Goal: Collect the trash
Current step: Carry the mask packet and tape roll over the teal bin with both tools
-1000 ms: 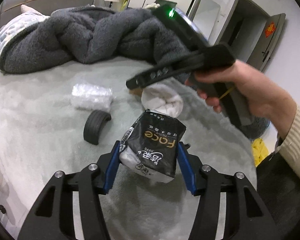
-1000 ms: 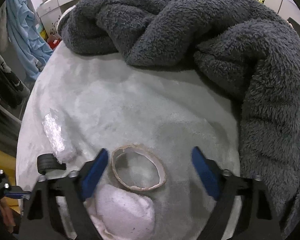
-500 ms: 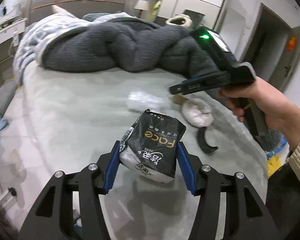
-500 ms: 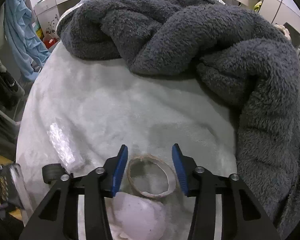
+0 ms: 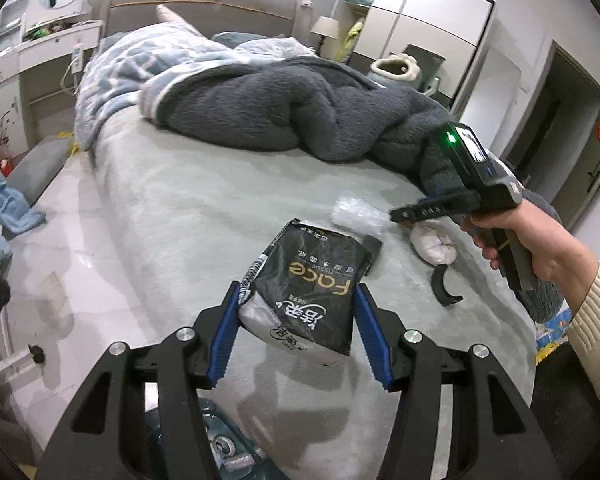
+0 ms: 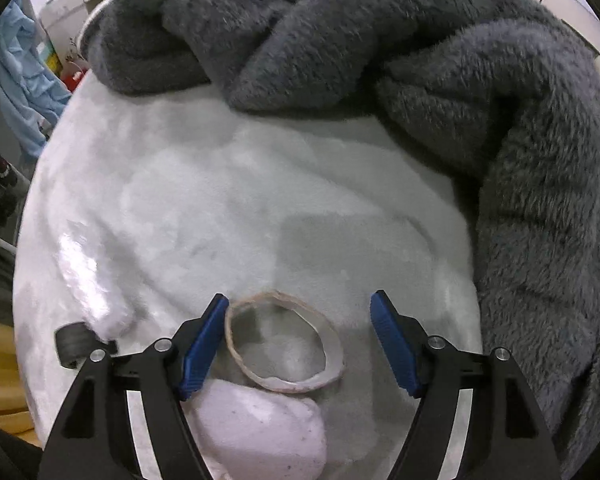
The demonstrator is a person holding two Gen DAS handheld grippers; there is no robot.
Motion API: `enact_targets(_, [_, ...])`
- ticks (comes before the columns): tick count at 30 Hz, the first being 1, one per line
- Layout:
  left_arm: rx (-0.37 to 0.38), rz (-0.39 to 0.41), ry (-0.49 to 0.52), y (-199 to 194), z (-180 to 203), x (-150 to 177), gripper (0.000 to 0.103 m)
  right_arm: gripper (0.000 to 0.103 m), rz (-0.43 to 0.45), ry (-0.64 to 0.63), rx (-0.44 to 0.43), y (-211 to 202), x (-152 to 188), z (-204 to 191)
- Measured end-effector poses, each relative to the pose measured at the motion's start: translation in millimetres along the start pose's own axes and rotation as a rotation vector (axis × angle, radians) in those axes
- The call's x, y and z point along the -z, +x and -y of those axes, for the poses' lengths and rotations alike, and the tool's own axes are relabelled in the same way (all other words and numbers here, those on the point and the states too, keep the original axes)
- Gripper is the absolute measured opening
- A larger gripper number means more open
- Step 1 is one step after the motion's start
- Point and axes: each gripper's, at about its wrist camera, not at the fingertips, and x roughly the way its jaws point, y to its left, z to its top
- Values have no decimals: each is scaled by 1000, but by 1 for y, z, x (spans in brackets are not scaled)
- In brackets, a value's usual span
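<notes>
Keeping your left gripper (image 5: 296,320) clamped on the black plastic tissue pack (image 5: 312,288), recentre the flat tan cardboard ring (image 6: 284,344) (nearer the left pad) between your right gripper's (image 6: 298,344) empty jaws, which have just been reopening, now half open.

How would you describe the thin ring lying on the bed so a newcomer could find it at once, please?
On the pale grey bed, below the heaped dark fleece blanket, look just beyond the white balled sock. The ring is a flat, tan, hollow loop, unlike the solid items nearby.
</notes>
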Motion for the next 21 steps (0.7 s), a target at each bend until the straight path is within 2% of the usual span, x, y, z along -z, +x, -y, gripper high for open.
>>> enact_targets(1, [-8,-2,-7,-3,-3,2,59,59,-8,5,-1,2,1,1])
enact_targets(4, [-33,-8,-24,-9,-15,8,59,52,-15,5,-15,5,-1,-4])
enact_targets(8, [-57,-38,-65,-13,-29,18,59,51,16,-20,33,1,-6,-13])
enact_targets(12, [-100,-82,-90,-17,-39,34,59,51,116,-41,58,-19,-16,-31])
enact_targets(17, [-191,-143,-126,-19,-58,59,59,51,223,-80,10,-44,-21,-67])
enact_targets(21, [-242,-211,-194,-19,-78,83,59,51,298,-125,-61,-65,-20,-105])
